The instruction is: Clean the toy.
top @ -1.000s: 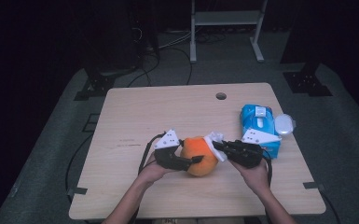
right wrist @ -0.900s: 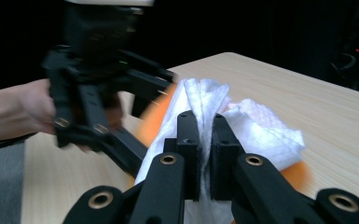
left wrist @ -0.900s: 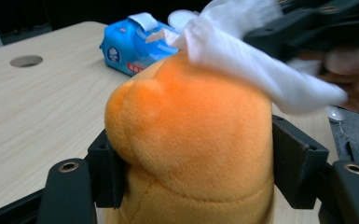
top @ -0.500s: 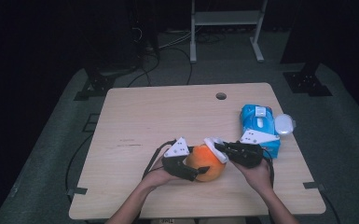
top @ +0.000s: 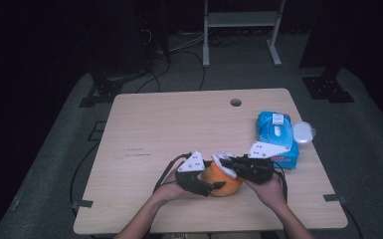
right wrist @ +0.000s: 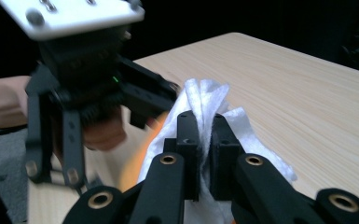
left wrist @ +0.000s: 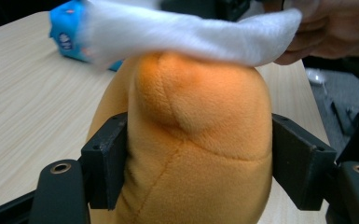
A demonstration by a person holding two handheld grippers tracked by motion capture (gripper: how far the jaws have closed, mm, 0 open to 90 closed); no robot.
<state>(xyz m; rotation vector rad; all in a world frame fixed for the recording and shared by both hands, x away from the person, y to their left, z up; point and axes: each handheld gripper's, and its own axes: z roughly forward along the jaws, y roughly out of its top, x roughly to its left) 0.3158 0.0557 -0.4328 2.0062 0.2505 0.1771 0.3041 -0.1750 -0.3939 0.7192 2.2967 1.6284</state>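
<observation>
Here the orange plush toy [left wrist: 196, 140] looks soft, seamed and rounded.

An orange plush toy [left wrist: 196, 140] sits under a white wipe [left wrist: 191, 35]. The gripper jaws are black, each gripper topped by a pale grey plate [top: 267, 148]. The wipe pack [top: 276, 137] is bright blue. The table [top: 179, 124] is light wood grain.
</observation>
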